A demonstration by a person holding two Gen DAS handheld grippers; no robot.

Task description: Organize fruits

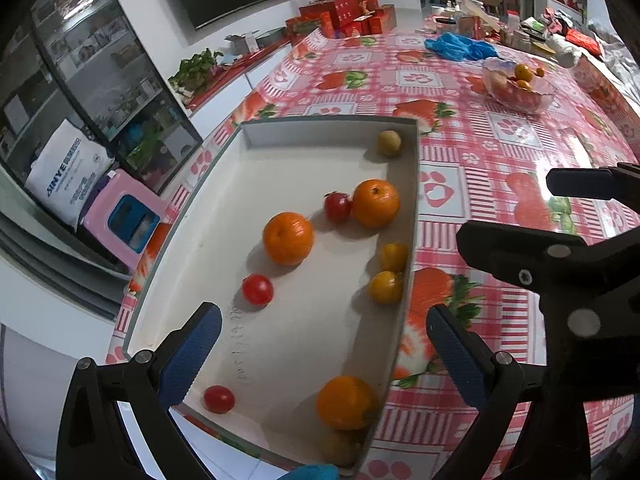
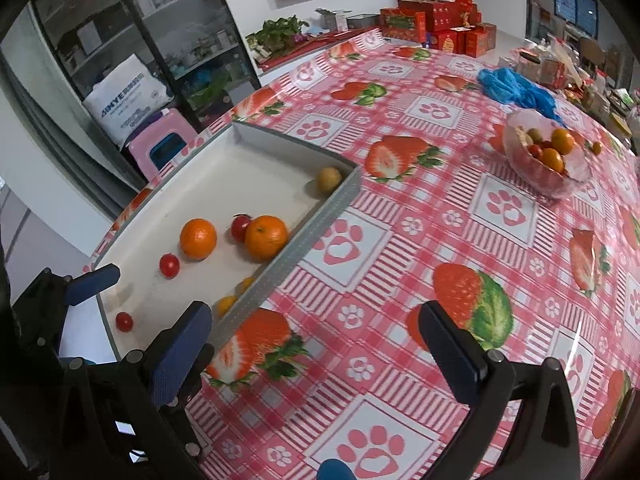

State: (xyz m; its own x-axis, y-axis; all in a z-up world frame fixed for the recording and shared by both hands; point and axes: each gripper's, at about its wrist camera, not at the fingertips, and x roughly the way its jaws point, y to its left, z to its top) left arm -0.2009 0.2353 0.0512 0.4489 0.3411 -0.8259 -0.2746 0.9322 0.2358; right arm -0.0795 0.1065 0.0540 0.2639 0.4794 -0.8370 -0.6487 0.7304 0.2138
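A shallow grey tray (image 1: 412, 184) (image 2: 320, 220) lies on the table's left side. In it are three oranges (image 1: 287, 238), (image 1: 376, 203), (image 1: 346, 402), three red tomatoes (image 1: 257, 289), small yellow fruits (image 1: 385, 287) and a greenish fruit (image 1: 389, 143). My left gripper (image 1: 324, 354) is open and empty, over the tray's near end. My right gripper (image 2: 316, 344) is open and empty above the cloth, right of the tray; it also shows in the left wrist view (image 1: 560, 220). A glass bowl (image 2: 546, 182) (image 1: 518, 100) with more fruit stands far right.
The table has a pink strawberry-and-paw cloth (image 2: 400, 360). A blue plastic bag (image 2: 516, 88), red boxes (image 2: 436, 28) and clutter lie at the far end. A pink stool (image 2: 160, 148) and a glass cabinet (image 2: 140, 40) stand left of the table.
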